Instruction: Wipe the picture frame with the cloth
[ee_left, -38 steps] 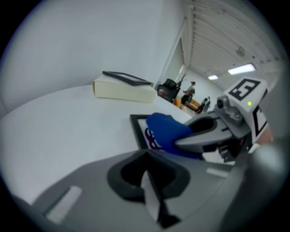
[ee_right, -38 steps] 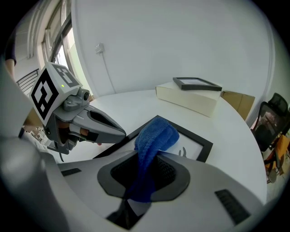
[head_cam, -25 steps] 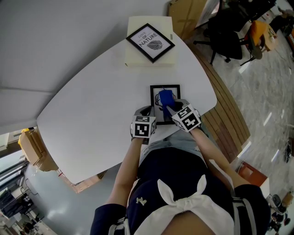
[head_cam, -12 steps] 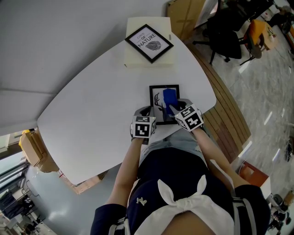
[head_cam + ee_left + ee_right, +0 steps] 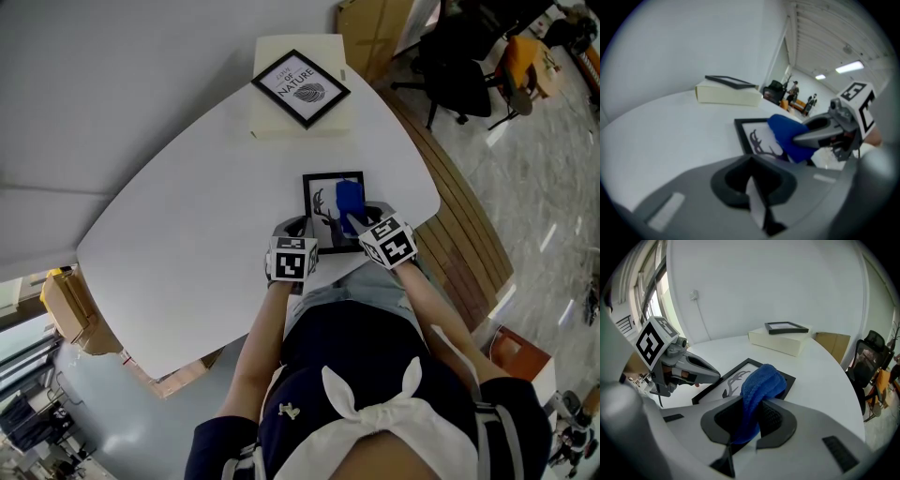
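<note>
A black picture frame [image 5: 323, 208] with an antler drawing lies flat on the white table [image 5: 187, 234] near its front edge. My right gripper [image 5: 362, 218] is shut on a folded blue cloth [image 5: 348, 200], which rests on the right half of the frame's glass. In the right gripper view the cloth [image 5: 761, 383] bulges out from between the jaws over the frame [image 5: 732, 379]. My left gripper [image 5: 296, 228] sits shut just left of the frame's near corner, with nothing seen in it. In the left gripper view, the frame [image 5: 757, 140] and cloth [image 5: 787, 133] lie right ahead.
A second framed print [image 5: 300, 88] lies on a cream box [image 5: 302, 120] at the table's far edge. Beyond the table's right rim are a black office chair [image 5: 459, 66], cardboard boxes [image 5: 375, 28] and a wooden floor strip [image 5: 469, 234].
The right gripper has slid the blue cloth a little to the right across the frame's glass. The left gripper has stayed where it was.
</note>
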`<state>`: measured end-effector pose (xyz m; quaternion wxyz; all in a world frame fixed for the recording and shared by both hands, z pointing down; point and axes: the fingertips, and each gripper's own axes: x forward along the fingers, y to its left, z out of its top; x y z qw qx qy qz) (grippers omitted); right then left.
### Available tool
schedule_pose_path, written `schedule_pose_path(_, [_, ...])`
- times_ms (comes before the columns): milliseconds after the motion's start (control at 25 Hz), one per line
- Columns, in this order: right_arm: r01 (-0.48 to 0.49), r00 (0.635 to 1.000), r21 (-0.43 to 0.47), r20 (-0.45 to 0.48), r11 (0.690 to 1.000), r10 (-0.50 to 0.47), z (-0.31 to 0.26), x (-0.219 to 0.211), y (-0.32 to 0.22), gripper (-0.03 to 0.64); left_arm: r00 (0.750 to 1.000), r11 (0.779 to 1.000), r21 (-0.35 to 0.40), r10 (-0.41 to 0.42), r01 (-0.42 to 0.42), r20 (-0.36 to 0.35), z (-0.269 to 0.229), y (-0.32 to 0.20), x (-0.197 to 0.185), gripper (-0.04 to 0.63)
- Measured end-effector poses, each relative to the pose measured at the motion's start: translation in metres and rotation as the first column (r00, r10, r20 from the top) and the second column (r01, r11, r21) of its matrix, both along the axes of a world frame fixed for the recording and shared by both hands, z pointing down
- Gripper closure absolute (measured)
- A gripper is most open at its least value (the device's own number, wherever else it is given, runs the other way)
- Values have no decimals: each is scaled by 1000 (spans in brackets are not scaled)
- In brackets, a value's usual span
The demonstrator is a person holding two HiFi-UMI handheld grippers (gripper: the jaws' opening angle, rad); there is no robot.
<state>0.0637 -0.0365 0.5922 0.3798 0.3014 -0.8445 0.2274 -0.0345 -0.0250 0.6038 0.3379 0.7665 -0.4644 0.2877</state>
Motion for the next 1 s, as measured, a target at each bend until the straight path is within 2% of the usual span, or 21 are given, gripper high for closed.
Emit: schedule_pose_path(1000, [9,1000,-25,-9,1000,-9,1,11,28,552,1000,1000,5,8,-8,8,1,0,1,594])
